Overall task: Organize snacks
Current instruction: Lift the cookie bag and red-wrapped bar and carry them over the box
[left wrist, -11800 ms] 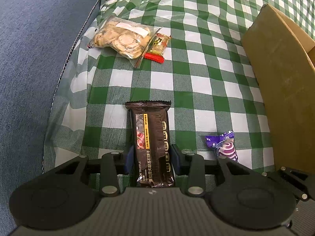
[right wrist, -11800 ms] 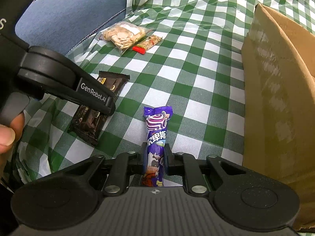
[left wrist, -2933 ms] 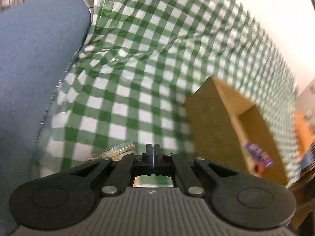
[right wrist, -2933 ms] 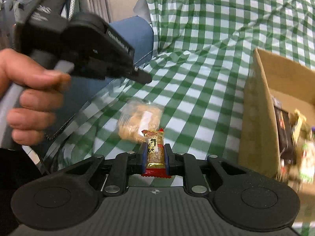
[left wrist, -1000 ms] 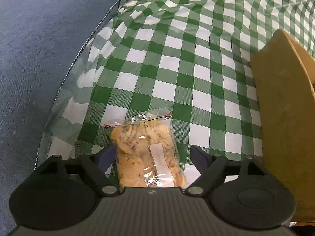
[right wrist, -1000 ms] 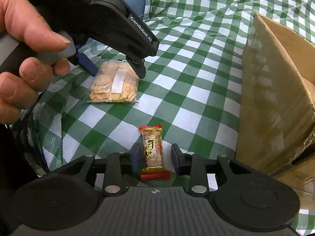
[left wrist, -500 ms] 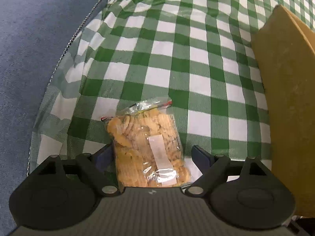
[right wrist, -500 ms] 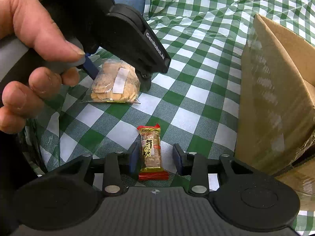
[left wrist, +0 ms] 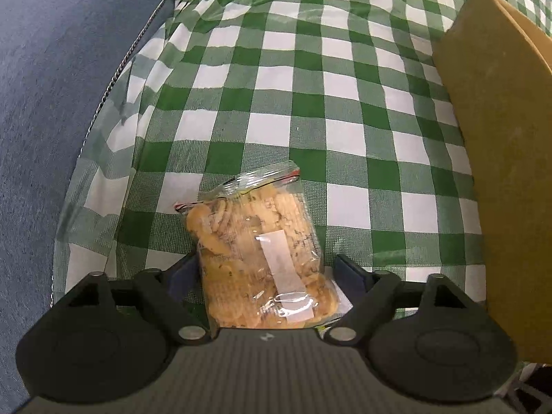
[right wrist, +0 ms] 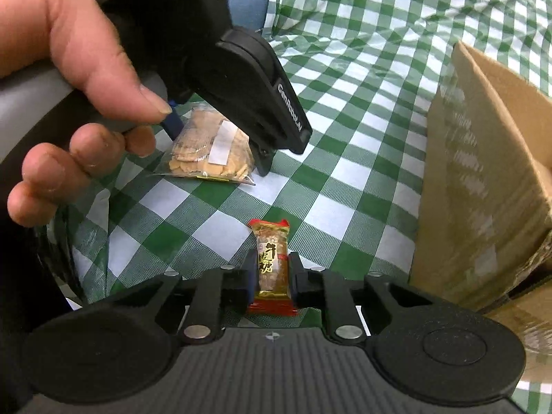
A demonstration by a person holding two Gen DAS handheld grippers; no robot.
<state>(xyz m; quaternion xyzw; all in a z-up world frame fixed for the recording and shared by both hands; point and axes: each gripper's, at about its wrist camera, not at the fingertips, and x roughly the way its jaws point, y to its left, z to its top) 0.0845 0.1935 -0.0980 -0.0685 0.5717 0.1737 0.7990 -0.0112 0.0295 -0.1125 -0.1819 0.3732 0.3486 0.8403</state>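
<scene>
The right gripper (right wrist: 272,276) has just closed onto the nougat candy (right wrist: 272,262), ready for the cardboard box (right wrist: 483,179) at three o'clock, while the left gripper (left wrist: 262,272), narrowing, straddles the cracker bag (left wrist: 262,258) wide.

Domestic setting, likely a living room: green-and-white checked cloth (left wrist: 310,79) spread over the desk, blue upholstered seat (left wrist: 51,86) along its left edge, cardboard box (left wrist: 500,172) at right.

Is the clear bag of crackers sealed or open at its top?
Cannot tell for certain. The bag of crackers lies flat on the checked cloth; its zip strip looks flat and nothing has spilled, but the seal itself is too small to judge.
</scene>
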